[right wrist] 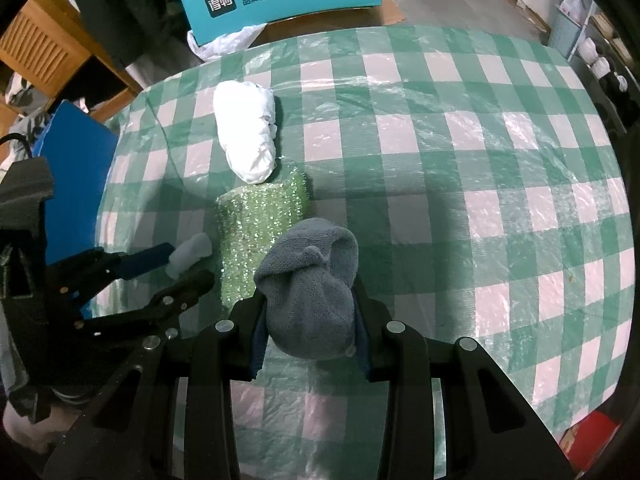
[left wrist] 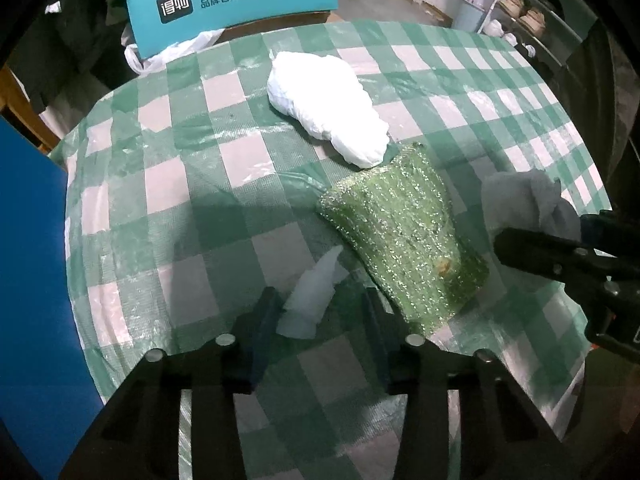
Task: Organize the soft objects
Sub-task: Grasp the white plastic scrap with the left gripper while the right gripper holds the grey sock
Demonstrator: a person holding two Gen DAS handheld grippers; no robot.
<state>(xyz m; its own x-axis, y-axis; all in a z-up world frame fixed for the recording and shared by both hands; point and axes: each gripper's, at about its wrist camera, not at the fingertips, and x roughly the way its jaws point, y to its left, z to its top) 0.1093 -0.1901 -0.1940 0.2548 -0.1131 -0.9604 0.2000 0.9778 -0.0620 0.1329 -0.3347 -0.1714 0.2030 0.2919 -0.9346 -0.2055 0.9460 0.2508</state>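
We see a tabletop (left wrist: 180, 184) under a green-and-white checked plastic cover, a teal box (left wrist: 232, 4) behind it at the upper left of the frame. A white bundle (left wrist: 324, 108) and a glittery green cloth (left wrist: 404, 236) lie near the centre, touching. Only the right view shows the grey towel (right wrist: 312, 292) whole, squeezed between the right gripper (right wrist: 310, 320) fingers. Both grippers point steeply down. The left gripper (left wrist: 316, 312) fingers, partly open, straddle a small pale scrap (left wrist: 310, 300); its right finger stands clear.

Both grippers, left gripper (left wrist: 320, 316) and right gripper (right wrist: 310, 320): black frames, round silver screws, dark blue finger pads.
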